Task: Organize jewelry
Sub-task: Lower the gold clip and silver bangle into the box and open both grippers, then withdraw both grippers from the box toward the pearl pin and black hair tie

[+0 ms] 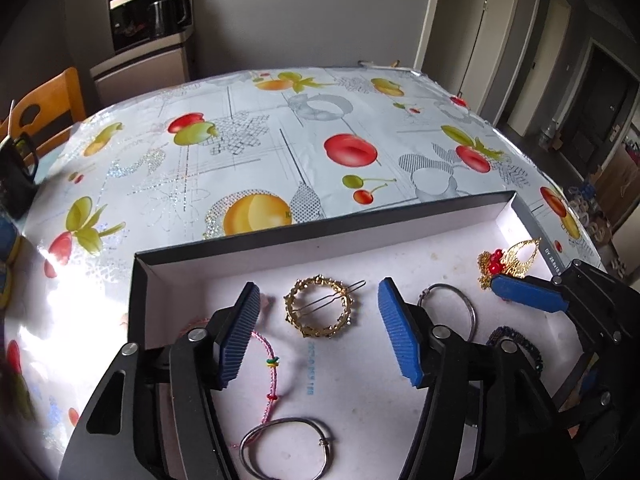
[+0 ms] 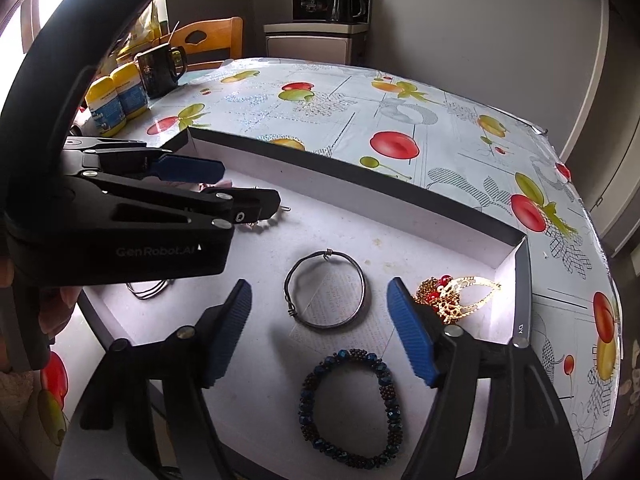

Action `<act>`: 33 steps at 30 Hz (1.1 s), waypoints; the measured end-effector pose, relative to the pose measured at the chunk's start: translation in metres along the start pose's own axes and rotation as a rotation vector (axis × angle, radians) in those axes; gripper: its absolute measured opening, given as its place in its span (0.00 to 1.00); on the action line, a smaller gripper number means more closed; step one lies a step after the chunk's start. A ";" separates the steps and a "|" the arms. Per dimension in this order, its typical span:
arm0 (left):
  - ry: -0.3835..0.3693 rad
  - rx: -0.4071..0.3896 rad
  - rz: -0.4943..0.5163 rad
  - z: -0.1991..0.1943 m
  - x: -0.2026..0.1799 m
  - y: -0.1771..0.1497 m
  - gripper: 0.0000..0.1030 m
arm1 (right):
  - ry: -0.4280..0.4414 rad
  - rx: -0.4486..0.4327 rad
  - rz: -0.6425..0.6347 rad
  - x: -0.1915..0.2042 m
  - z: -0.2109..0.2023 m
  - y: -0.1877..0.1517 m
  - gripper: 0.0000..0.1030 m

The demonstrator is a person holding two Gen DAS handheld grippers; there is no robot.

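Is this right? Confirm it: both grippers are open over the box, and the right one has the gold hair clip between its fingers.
Not quite. The right gripper frames the wire bangle, as the right wrist view shows. The gold hair clip lies between the left gripper fingers. Both are open over the box.

White-lined shallow cardboard box (image 1: 506,216), black outside. Glossy pale tablecloth (image 1: 280,140) printed with red, yellow and green fruit and grey hatching. Gold round wreath hair clip (image 1: 320,312); pink braided cord bracelet (image 1: 269,364), red-yellow-green knots; dark blue beaded bracelet (image 2: 349,404); grey wire bangle (image 2: 325,289); gold filigree earring (image 2: 456,294), red beads.
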State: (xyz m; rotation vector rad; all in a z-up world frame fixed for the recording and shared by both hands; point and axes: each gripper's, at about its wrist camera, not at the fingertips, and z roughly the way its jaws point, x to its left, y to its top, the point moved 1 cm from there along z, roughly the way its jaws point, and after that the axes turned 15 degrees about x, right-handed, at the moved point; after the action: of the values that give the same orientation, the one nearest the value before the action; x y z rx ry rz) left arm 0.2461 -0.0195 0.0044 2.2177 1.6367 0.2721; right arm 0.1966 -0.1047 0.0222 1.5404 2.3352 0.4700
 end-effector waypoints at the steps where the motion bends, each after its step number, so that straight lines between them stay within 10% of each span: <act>1: -0.007 -0.024 0.003 -0.004 0.000 -0.001 0.74 | 0.001 -0.012 -0.002 0.000 -0.003 0.000 0.81; 16: 0.025 -0.195 0.033 -0.096 -0.008 -0.046 0.91 | -0.022 -0.119 0.008 -0.004 -0.073 -0.036 0.95; 33: 0.102 -0.156 0.024 -0.103 0.011 -0.164 0.93 | 0.015 -0.106 0.001 0.016 -0.086 -0.124 0.95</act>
State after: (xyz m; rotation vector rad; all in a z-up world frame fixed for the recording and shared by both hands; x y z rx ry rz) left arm 0.0683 0.0516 0.0314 2.1383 1.5833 0.5088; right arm 0.0523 -0.1449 0.0450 1.4947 2.2814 0.5970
